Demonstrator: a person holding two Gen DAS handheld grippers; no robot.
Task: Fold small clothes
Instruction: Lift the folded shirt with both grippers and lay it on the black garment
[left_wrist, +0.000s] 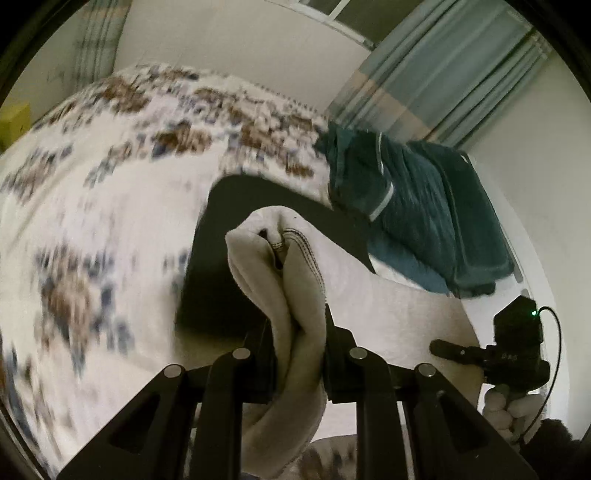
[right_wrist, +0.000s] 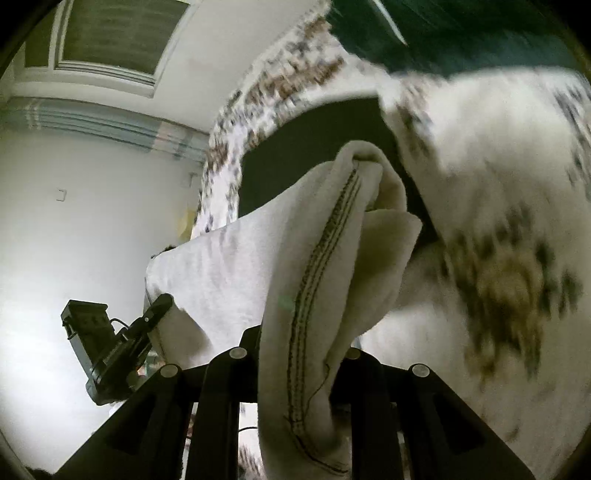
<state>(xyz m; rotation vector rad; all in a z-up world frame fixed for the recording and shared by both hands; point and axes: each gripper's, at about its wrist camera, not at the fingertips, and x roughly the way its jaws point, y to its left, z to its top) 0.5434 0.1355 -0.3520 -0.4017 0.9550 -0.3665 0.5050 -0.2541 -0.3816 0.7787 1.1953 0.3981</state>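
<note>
The left gripper (left_wrist: 295, 332) is clamped on one bunched end of the white cloth (left_wrist: 388, 306); the right gripper (right_wrist: 295, 339) is clamped on the other end. The cloth hangs stretched between them above a black mat (left_wrist: 221, 236) on the patterned bedspread (left_wrist: 92, 192). Teal clothes (left_wrist: 424, 206) lie just beyond.

A floral-patterned bed (left_wrist: 110, 177) bears a dark mat (left_wrist: 229, 229) and teal clothes (left_wrist: 413, 206).
</note>
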